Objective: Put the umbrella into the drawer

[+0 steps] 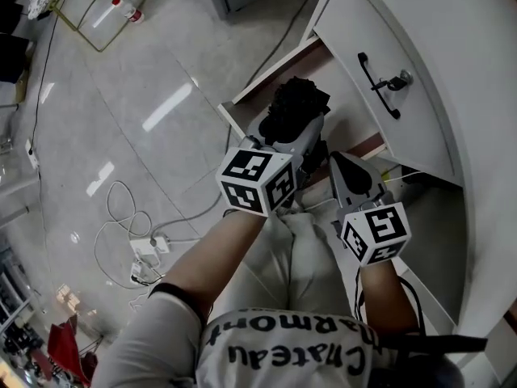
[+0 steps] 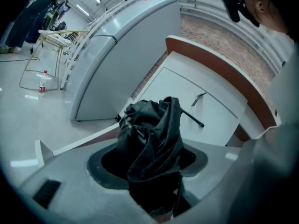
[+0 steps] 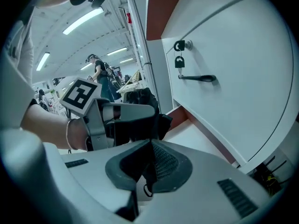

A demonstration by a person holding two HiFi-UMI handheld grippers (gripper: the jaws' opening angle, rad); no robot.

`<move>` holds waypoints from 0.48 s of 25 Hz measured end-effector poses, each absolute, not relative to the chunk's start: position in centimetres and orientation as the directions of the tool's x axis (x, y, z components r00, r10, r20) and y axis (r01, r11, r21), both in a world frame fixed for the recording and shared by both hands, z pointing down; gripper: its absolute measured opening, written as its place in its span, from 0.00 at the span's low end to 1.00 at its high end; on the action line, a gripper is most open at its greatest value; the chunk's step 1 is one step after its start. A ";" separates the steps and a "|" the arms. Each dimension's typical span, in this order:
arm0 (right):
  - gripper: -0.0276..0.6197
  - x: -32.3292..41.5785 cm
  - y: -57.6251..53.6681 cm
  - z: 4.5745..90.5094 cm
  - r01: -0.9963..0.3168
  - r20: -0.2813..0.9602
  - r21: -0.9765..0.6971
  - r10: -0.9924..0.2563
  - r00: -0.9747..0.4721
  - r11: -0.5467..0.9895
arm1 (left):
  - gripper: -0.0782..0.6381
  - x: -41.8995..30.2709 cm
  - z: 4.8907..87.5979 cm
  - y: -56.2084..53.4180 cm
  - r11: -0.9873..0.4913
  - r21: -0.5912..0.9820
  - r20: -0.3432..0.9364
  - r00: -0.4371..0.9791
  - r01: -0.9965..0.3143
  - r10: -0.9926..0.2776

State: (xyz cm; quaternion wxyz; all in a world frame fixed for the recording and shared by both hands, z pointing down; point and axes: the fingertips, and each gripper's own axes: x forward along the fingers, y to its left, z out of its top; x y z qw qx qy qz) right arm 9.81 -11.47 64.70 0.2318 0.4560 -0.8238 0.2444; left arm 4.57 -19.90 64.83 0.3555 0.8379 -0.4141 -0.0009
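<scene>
One load only, carried on the left. Holds the folded black umbrella [image 1: 297, 103] in the left gripper [image 1: 300, 140], jaws spread fairly wide and pressed onto the bunched canopy, which bulges out ahead of them. Points the bundle forward and a little down, over the open drawer [image 1: 271, 71], probably so it can go in lengthwise without re-gripping. Hangs above the cavity, not yet resting inside, as far as can be judged.

Sets the right gripper [image 1: 349, 172] just beside the left one, jaws closed together with nothing bulky between them. Shows a thin loop of cord under the pads in the right gripper view; cannot tell whether pinched or only dangling. Looks held in reserve, perhaps to steady the bundle or push the drawer shut.

Has, far left on the floor, tangled white cables [image 1: 121, 208] and a power strip [image 1: 149, 247], well apart from the drawer and no hindrance. Calls for care nearer in at the drawer's white side wall, a likely snag for loose canopy folds. Has, to the right, a white cabinet door [image 1: 420, 128] with a dark handle [image 1: 376, 83] and a lock [image 1: 400, 79], close above the opening: probably the tightest spot. Crowds the near side with the person's knees [image 1: 291, 257], below both grippers.
</scene>
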 end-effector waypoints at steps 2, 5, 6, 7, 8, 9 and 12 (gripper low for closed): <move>0.07 10.1 -11.7 65.2 -0.868 0.604 -0.196 -0.641 -0.473 0.456 | 0.46 5.3 66.5 -20.0 -0.399 0.601 0.329 0.669 -0.693 -0.666; 0.07 10.4 -12.1 65.8 -0.871 0.604 -0.194 -0.645 -0.469 0.452 | 0.46 5.8 68.3 -20.0 -0.388 0.601 0.368 0.673 -0.698 -0.641; 0.07 10.5 -12.3 66.0 -0.871 0.603 -0.193 -0.646 -0.468 0.451 | 0.46 5.9 68.6 -20.1 -0.386 0.602 0.375 0.674 -0.699 -0.636; 0.07 10.6 -12.5 66.0 -0.872 0.603 -0.194 -0.647 -0.467 0.449 | 0.46 5.9 68.8 -20.1 -0.382 0.605 0.382 0.676 -0.699 -0.630; 0.07 10.6 -12.7 66.1 -0.873 0.602 -0.196 -0.648 -0.466 0.446 | 0.45 5.7 68.9 -20.1 -0.376 0.606 0.394 0.675 -0.701 -0.624; 0.07 10.6 -12.9 66.1 -0.874 0.601 -0.200 -0.649 -0.466 0.443 | 0.45 5.5 69.2 -20.0 -0.367 0.603 0.414 0.671 -0.708 -0.615; 0.07 10.4 -13.0 65.9 -0.873 0.600 -0.211 -0.647 -0.470 0.439 | 0.45 5.0 70.6 -19.5 -0.344 0.584 0.499 0.659 -0.735 -0.562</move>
